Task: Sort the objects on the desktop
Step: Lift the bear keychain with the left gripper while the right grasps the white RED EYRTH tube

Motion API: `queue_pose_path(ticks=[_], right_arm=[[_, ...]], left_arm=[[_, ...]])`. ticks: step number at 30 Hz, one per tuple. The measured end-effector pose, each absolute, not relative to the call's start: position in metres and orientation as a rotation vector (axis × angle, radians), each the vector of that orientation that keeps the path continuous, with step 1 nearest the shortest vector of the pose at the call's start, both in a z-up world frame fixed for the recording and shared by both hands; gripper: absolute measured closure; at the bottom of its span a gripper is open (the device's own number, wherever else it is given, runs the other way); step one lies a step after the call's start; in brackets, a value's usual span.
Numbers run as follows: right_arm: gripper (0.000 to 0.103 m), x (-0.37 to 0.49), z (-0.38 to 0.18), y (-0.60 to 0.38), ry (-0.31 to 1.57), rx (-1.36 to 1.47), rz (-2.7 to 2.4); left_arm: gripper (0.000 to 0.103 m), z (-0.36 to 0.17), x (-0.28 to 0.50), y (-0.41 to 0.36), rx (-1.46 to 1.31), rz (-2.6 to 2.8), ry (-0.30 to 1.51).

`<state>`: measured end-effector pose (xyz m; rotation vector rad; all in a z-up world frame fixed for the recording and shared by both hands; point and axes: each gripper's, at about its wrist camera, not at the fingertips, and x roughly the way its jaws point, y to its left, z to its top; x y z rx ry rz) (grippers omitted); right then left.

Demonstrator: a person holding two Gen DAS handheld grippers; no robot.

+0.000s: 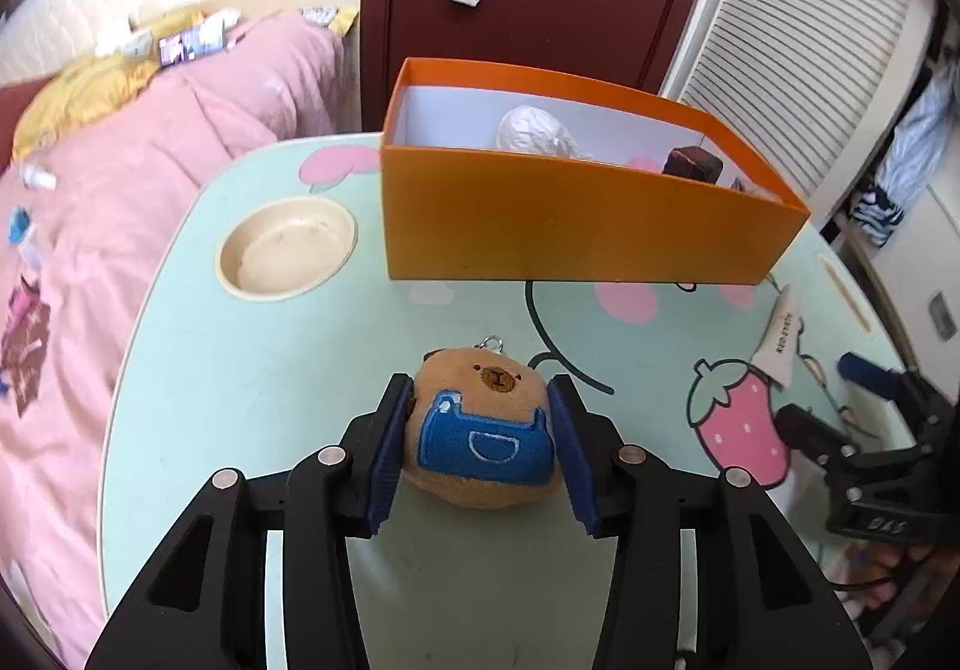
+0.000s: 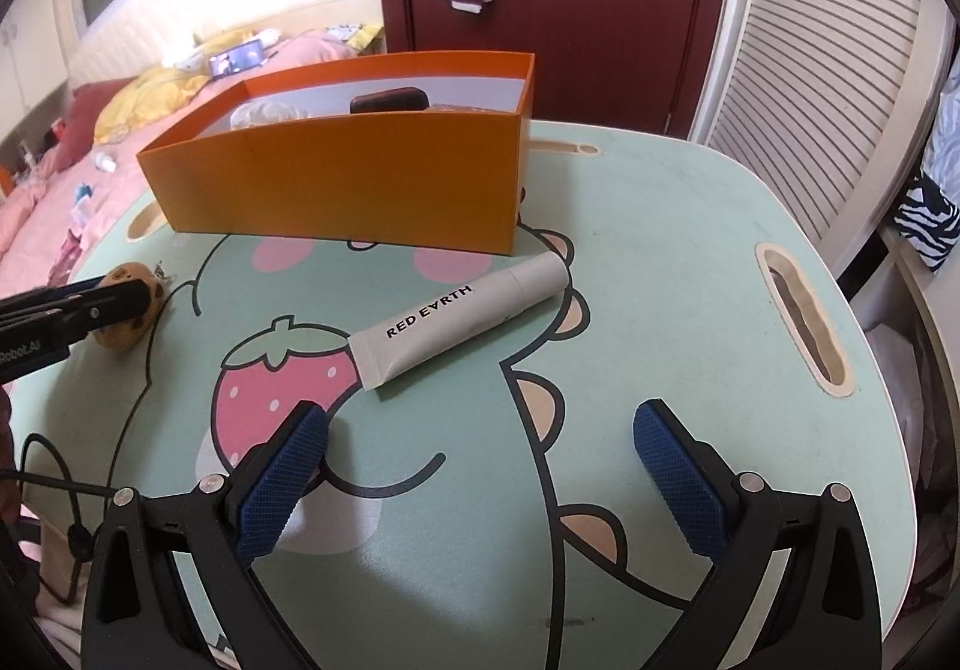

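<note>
Left gripper [image 1: 483, 433] grasps a small brown plush [image 1: 480, 424] with a blue bib, its blue pads pressed against both sides. The plush sits at the near middle of a mint-green table [image 1: 252, 370] printed with cartoon art, a metal ring on top of its head pointing toward the far side. Beyond it stands an open orange box [image 1: 570, 226], holding a crumpled silver ball [image 1: 534, 129] and a dark brown block [image 1: 690, 162]. A round cream dish [image 1: 287, 248] is set into the table to the left of the box.

Right gripper [image 2: 480, 466] is released, its fingers spread wide and holding nothing, above the table's near edge. Just beyond it a grey tube [image 2: 462, 322] marked RED EARTH lies flat on its side, its cap end pointing to the far right, near the box's front right corner. A printed strawberry [image 2: 282, 376] lies left of the tube. Farther left, a pink bed [image 1: 120, 190] runs beside the table.
</note>
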<state>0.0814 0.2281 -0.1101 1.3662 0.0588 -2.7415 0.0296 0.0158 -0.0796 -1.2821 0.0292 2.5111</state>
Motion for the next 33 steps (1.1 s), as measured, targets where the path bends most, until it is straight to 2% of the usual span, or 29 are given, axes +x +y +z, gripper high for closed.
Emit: queue_pose_path(ticks=[2,4,9,12,15,18,20,21,22,26,33], right_arm=[[0.001,0.078,-0.109,0.229,0.036,1.384,-2.742],[0.001,0.073,-0.107,0.232,-0.028,1.399,-2.739],[0.001,0.055,-0.099,0.236,-0.185,1.425,-2.754],[0.002,0.042,-0.097,0.230,-0.162,1.462,-2.780],[0.018,0.031,-0.100,0.223,-0.108,1.521,-2.774],[0.024,0.028,-0.105,0.214,-0.005,1.549,-2.781],[0.044,0.035,-0.103,0.209,0.059,1.497,-2.780],[0.069,0.039,-0.101,0.207,0.088,1.469,-2.776],[0.085,0.042,-0.101,0.205,0.123,1.451,-2.775],[0.084,0.057,-0.103,0.206,0.199,1.368,-2.777],[0.084,0.071,-0.097,0.207,0.059,1.260,-2.676]], left_arm=[[0.055,-0.083,0.034,0.022,-1.257,2.526,0.061],[0.055,-0.086,0.037,0.031,-1.245,2.548,0.172],[0.055,-0.085,0.040,0.034,-1.237,2.537,0.173],[0.055,-0.085,0.042,0.032,-1.234,2.536,0.168],[0.055,-0.086,0.042,0.031,-1.233,2.534,0.164],[0.055,-0.088,0.036,0.032,-1.232,2.532,0.163],[0.055,-0.088,0.036,0.032,-1.232,2.531,0.160],[0.055,-0.088,0.036,0.032,-1.232,2.532,0.159],[0.055,-0.089,0.036,0.032,-1.231,2.532,0.159],[0.055,-0.089,0.035,0.032,-1.229,2.532,0.160],[0.059,-0.088,0.036,0.031,-1.230,2.528,0.141]])
